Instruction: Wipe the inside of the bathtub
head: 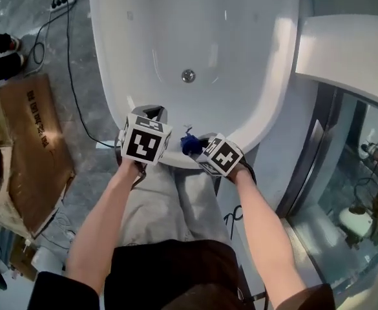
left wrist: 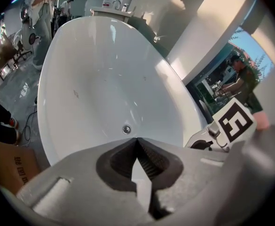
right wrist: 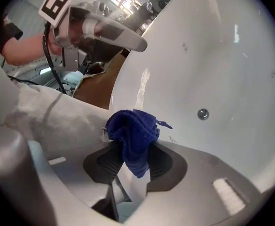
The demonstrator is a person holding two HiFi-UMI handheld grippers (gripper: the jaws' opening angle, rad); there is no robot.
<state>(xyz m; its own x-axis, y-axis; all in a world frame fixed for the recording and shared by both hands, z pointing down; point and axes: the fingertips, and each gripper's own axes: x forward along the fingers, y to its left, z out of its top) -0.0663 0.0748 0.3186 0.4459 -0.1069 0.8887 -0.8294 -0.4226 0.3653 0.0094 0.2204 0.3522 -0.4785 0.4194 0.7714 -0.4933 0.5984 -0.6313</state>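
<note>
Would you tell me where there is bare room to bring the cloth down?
The bathtub basin is bare around the drain, to every wall. It is crowded at the near rim, where the left gripper and the right gripper with the blue cloth sit, and on the floor left: cardboard box, cable.

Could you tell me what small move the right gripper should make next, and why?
Probably lower the right gripper over the near rim until the blue cloth touches the bathtub's inner wall. The cloth is clamped in its jaws but sits up at the rim, apparently off the inside surface, and the wall down to the drain lies bare. The left gripper is shut and empty.
</note>
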